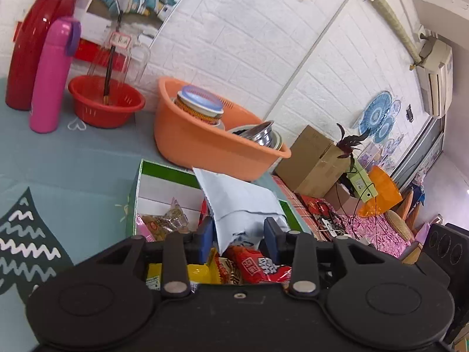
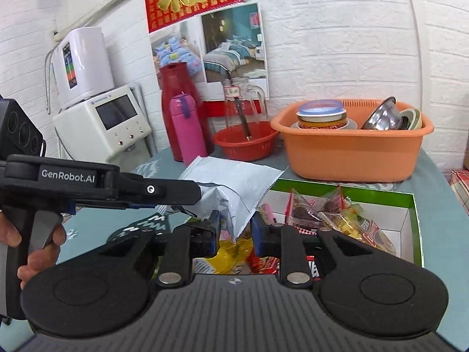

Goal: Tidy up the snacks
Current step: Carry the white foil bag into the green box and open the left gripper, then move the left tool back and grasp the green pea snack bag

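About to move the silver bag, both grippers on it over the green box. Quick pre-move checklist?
1. Left gripper on silver snack bag: ok, fingers pinch its lower end.
2. Right gripper grip: not ok yet, only the bag's corner sits between the fingers, with a gap showing on one side.
3. Bag clear of the box contents: ok, it hangs above the packets.
4. Green box has room: ok, white floor shows at its far end.
5. Orange basin clearance: cannot tell, bag's top edge overlaps it in the left view.
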### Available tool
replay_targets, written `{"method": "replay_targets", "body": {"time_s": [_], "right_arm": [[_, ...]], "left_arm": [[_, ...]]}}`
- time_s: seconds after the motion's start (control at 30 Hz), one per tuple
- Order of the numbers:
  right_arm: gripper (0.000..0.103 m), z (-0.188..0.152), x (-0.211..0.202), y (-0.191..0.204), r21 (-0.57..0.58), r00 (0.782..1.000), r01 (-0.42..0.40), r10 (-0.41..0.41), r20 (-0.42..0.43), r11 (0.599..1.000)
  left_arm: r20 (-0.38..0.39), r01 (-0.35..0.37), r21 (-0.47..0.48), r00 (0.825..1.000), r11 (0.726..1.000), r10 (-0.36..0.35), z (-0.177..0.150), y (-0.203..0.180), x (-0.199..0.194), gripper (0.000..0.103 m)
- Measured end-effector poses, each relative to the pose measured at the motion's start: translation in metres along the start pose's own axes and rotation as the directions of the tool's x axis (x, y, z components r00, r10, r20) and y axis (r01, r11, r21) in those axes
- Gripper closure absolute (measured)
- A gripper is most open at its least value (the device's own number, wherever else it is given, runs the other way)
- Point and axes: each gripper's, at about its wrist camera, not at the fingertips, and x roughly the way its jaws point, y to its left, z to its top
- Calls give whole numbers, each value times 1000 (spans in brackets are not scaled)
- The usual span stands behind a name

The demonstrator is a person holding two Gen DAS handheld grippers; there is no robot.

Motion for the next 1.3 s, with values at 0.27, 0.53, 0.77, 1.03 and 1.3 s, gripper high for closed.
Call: {"method": "replay_targets", "body": {"time_s": [0.27,0.53,0.77,1.03,1.3], "right_arm": [[32,-11,36,-7,-80,995,85,-89,-46,993],[0,-14,10,-1,-96,995,92,-94,-14,991],[0,-2,-58,22,-109,993,106,-100,58,988],[0,-17,-150,39,-121,993,51,-37,113,991],[0,-69,-188,41,-150,995,68,-57,77,986]], "left_arm": [[-38,-113,12,993,994,113,-7,19,30,0],[-6,-108,18,994,994,108,-8,5,2,0],[36,-112,36,993,993,111,-16,-35,-51,0],[14,-107,122,994,987,106,-57,-90,-100,0],[-64,-67,157,995,985,77,-128,-95,-110,0]]}}
